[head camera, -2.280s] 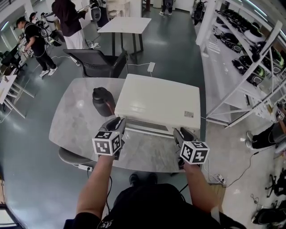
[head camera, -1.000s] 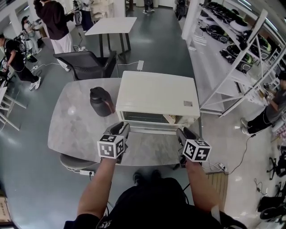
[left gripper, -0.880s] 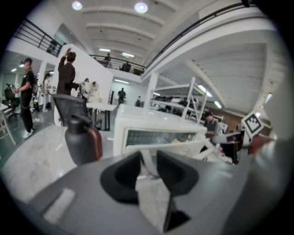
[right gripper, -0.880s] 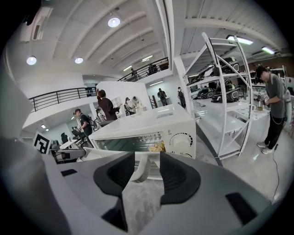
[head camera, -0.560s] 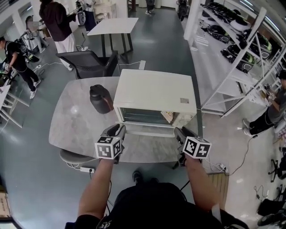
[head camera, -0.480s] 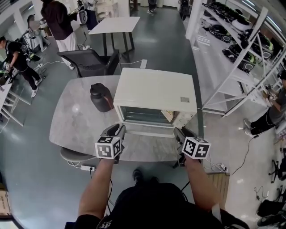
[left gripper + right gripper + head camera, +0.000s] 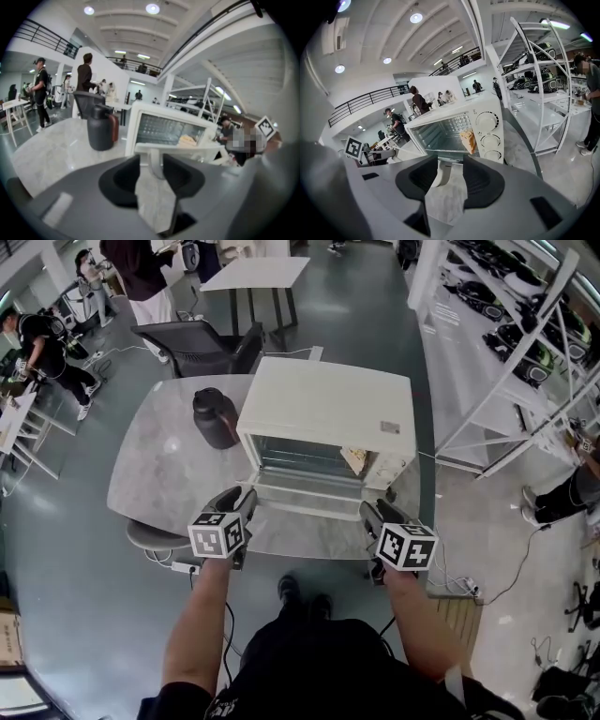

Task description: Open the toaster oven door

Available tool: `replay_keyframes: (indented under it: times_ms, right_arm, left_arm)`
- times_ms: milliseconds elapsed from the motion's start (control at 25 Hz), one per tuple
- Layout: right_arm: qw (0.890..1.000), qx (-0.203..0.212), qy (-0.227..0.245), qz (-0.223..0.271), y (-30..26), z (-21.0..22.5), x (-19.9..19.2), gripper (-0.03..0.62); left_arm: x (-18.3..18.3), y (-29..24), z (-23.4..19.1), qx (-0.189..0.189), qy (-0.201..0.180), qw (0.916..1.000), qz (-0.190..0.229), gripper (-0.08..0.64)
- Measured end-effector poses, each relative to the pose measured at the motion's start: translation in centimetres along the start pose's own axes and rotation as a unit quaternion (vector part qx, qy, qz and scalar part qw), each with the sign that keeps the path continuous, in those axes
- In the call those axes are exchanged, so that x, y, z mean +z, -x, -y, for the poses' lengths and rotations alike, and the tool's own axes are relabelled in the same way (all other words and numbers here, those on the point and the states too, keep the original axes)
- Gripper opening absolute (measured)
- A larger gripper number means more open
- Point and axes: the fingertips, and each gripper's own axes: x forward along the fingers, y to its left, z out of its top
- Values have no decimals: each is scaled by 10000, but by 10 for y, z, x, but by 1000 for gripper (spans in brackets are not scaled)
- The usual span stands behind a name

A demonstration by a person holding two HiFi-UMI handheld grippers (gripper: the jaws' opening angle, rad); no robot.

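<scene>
The white toaster oven (image 7: 323, 409) stands on the grey marble table (image 7: 159, 474) with its glass door (image 7: 305, 498) folded down flat towards me. A slice of toast (image 7: 468, 140) shows inside. My left gripper (image 7: 246, 498) is at the door handle's left end; its jaws are opening, with the handle's post (image 7: 154, 159) loose between the pads. My right gripper (image 7: 367, 512) is at the right end; its jaws are closing a little, and the white handle post (image 7: 443, 174) sits between them, near the left pad, not pinched.
A black jug (image 7: 214, 418) stands on the table left of the oven. The oven's knobs (image 7: 487, 123) are on its right front. A dark chair (image 7: 202, 348) is behind the table and a metal shelving rack (image 7: 525, 352) to the right. People stand far left.
The oven door has swung from shut to lying down open. Both grippers came down and towards me with its handle, and the left jaws have spread wider.
</scene>
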Motion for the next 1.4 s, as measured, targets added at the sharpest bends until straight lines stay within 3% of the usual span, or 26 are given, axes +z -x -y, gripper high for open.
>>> replay_keyframes:
  times_ms: [280, 560, 800, 1040, 1200, 1400]
  right_arm:
    - [9998, 127, -44, -136, 4, -1, -18, 164]
    - [9995, 21, 46, -304, 6, -2, -29, 169]
    - [9992, -194, -187, -295, 8, 0, -40, 170]
    - [9985, -364, -286, -279, 8, -3, -43, 169]
    - [9978, -363, -398, -387, 9, -2, -55, 169]
    - [9963, -337, -568, -547, 13, -2, -64, 164]
  left_arm:
    - [-18, 18, -2, 277, 254, 9992, -107, 163]
    - [10, 35, -25, 228, 902, 9950, 358, 163]
    - [12, 13, -24, -55, 314, 9994, -152, 176]
    - [2, 3, -26, -243, 306, 9984, -407, 179]
    - [-10, 0, -24, -306, 104, 9976, -618, 179]
    - [-21, 1, -26, -471, 440, 9958, -650, 181]
